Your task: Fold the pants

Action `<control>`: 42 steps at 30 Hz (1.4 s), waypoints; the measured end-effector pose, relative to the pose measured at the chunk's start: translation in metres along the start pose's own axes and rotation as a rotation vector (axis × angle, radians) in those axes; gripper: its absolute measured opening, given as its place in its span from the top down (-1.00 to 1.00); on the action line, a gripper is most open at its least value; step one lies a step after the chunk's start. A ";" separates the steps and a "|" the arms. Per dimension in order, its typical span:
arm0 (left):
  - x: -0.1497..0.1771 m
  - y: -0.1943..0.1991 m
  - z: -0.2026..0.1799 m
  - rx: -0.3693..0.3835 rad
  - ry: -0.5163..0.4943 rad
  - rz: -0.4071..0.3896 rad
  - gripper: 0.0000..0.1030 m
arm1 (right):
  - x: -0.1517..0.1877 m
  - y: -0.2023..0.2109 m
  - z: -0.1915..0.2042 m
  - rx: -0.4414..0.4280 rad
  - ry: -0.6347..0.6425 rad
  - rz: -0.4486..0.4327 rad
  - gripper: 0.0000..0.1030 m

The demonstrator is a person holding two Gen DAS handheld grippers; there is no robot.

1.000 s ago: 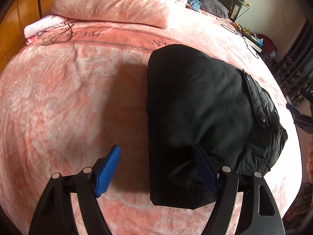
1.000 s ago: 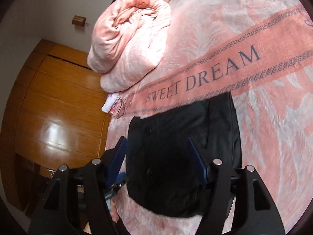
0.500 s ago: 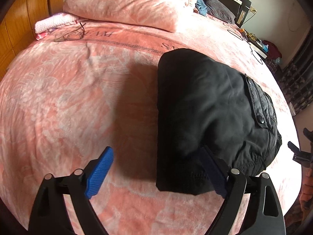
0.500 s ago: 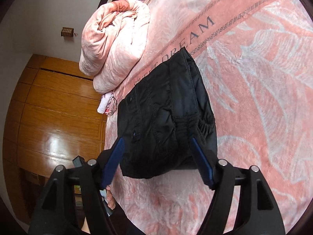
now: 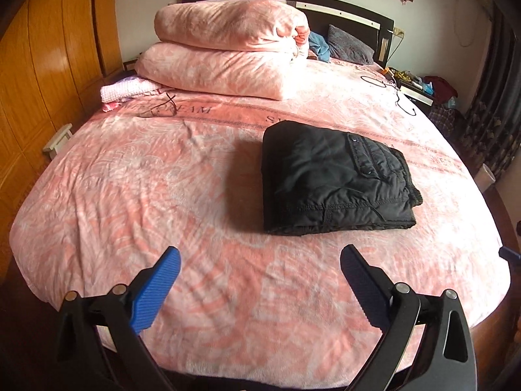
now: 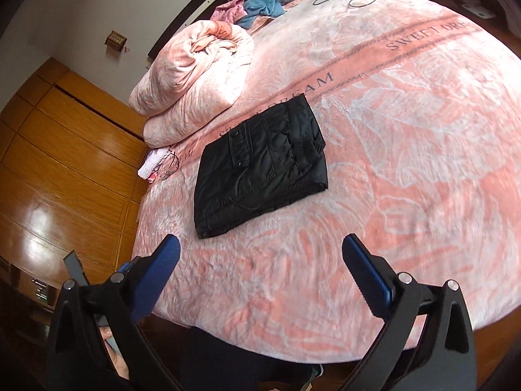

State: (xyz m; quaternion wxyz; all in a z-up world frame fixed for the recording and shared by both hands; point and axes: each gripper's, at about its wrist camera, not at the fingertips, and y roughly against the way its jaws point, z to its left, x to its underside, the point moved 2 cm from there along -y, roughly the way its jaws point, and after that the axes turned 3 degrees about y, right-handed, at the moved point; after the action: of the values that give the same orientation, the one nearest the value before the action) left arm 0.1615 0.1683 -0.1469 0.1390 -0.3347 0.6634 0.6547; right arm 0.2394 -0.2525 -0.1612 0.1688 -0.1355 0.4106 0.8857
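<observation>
Leaving the folded black pants (image 5: 335,176) flat on the bed (image 5: 162,195), lift both empty, opening grippers, left gripper (image 5: 259,262) and right gripper (image 6: 260,252), straight clear.

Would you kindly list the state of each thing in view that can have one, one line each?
black pants: folded into a compact rectangle, lying flat on the bedspread, held by neither gripper.
left gripper: jaws opening, nothing between them, clear of the pants.
right gripper: jaws opening, nothing between them, clear of the pants.
pink duvet: folded and stacked near the headboard.
eyeglasses: lying on the bedspread beside the duvet.
</observation>
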 end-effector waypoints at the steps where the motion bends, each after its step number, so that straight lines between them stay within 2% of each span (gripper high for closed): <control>1: 0.005 0.012 0.001 0.009 0.011 -0.009 -0.92 | 0.009 0.007 -0.003 0.002 -0.023 0.002 -0.94; 4: 0.020 0.047 0.000 0.015 0.027 -0.036 -0.93 | 0.034 0.030 -0.005 0.021 -0.053 -0.013 -0.94; 7: 0.034 0.084 -0.006 -0.009 0.002 -0.072 -0.93 | 0.055 0.055 0.004 0.070 -0.017 -0.037 -0.94; 9: 0.042 0.108 -0.013 -0.023 -0.026 -0.082 -0.93 | 0.067 0.076 0.020 0.106 0.045 -0.077 -0.94; 14: 0.063 0.167 -0.034 0.037 -0.071 -0.138 -0.92 | 0.096 0.126 0.075 0.193 0.266 -0.195 -0.94; 16: 0.071 0.191 -0.041 0.049 -0.068 -0.165 -0.93 | 0.108 0.141 0.095 0.192 0.322 -0.228 -0.94; 20: 0.085 0.229 -0.052 -0.006 -0.087 -0.203 -0.93 | 0.129 0.163 0.129 0.183 0.408 -0.259 -0.94; 24: 0.096 0.260 -0.058 -0.009 -0.095 -0.235 -0.93 | 0.149 0.177 0.158 0.195 0.484 -0.273 -0.94; 35: 0.103 0.291 -0.050 0.026 -0.025 -0.246 -0.93 | 0.182 0.184 0.202 0.294 0.596 -0.292 -0.94; 42: 0.098 0.285 -0.044 0.051 -0.001 -0.237 -0.93 | 0.180 0.168 0.201 0.282 0.581 -0.264 -0.94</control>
State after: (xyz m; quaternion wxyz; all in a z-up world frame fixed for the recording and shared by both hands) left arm -0.0777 0.0775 0.0178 0.2243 -0.4070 0.6356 0.6165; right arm -0.0126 -0.1654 0.0107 0.1751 -0.4093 0.5390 0.7150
